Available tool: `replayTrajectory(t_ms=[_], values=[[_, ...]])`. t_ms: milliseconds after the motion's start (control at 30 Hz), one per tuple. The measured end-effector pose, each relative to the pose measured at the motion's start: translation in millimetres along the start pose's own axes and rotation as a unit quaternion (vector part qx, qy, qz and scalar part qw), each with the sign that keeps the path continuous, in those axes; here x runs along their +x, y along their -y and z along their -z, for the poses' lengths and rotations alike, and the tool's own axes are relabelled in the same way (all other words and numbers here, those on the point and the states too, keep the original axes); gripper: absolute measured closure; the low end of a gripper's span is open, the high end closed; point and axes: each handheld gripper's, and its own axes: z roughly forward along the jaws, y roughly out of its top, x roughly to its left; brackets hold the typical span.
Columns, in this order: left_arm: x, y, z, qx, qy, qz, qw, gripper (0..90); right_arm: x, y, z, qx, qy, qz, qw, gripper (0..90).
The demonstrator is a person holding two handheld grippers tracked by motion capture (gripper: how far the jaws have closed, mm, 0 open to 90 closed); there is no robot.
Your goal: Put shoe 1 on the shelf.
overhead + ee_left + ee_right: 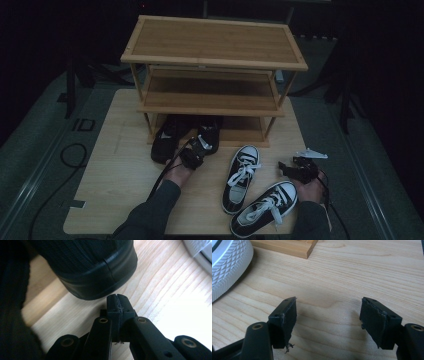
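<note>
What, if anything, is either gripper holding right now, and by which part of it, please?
Nothing is held. The left gripper is shut on nothing, just short of the black shoe. The right gripper stands open over the bare table.

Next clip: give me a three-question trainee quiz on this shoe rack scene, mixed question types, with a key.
1. True or false: the left gripper has its jaws wide open.
2. Where do the black shoes sit? A) on the rack's top shelf B) at the rack's bottom shelf, heels toward the person C) beside the right gripper
3. Fill in: the two black-and-white sneakers lie on the ____, between the two hands.

Key
1. False: its jaws are shut together with nothing between them, just short of a black shoe.
2. B, at the foot of the wooden shoe rack.
3. Table; the right gripper beside them stands open and empty.
</note>
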Motion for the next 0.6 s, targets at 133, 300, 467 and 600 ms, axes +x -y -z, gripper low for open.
replayTrajectory(t_ms=[133,300,467,600], values=[[1.3,-5.8,-8.1,0.007,0.004,0.001,1.0,90.0,0.0,0.0,0.0,0.0,0.0,0.0,1.0,29.3],[1.3,-17.8,-16.2,0.012,0.007,-0.003,0.9999,90.0,0.0,0.0,0.0,0.0,0.0,0.0,1.0,29.3],[-1.1,-24.9,-20.1,0.013,0.011,-0.006,0.9998,90.0,-0.1,0.0,0.0,0.0,0.0,0.0,1.0,29.2],[-2.0,-22.4,-17.3,0.01,0.013,-0.009,0.9998,90.0,-0.1,0.0,0.0,-0.001,-0.001,0.0,1.0,29.2]])
